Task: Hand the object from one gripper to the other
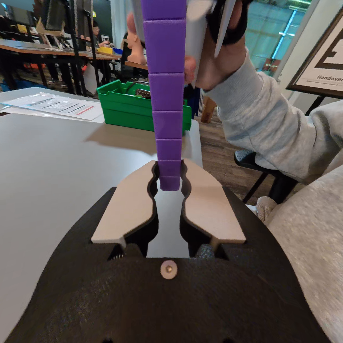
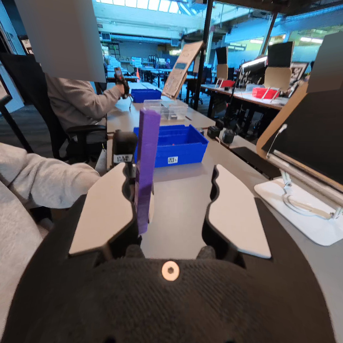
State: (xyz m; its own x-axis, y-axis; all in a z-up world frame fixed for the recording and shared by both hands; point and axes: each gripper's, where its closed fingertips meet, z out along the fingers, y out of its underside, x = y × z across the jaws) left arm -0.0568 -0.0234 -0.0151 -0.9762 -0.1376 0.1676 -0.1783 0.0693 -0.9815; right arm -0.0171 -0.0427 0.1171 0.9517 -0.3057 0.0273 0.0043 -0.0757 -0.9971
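Note:
A long purple segmented bar [image 1: 166,92] stands upright above the grey table [image 1: 55,167]. My left gripper [image 1: 169,165] is shut on the bar's lower end. At the top of the left wrist view, one white finger [image 1: 194,37] of the right gripper lies beside the bar's upper part, held by a hand in a grey sleeve [image 1: 259,115]. In the right wrist view the bar [image 2: 146,167] stands between the jaws of my right gripper [image 2: 169,168], close to the left finger. Those jaws are wide open. The left gripper's black body [image 2: 124,144] shows behind the bar.
A green bin [image 1: 126,109] and a printed sheet [image 1: 55,105] lie on the table's far side. A blue bin [image 2: 181,146] and a clear box [image 2: 167,109] stand ahead. A monitor on a white stand [image 2: 297,213] is at right. A person sits at left [image 2: 78,104]. One gripper's finger ends stand about 15 cm off the other's.

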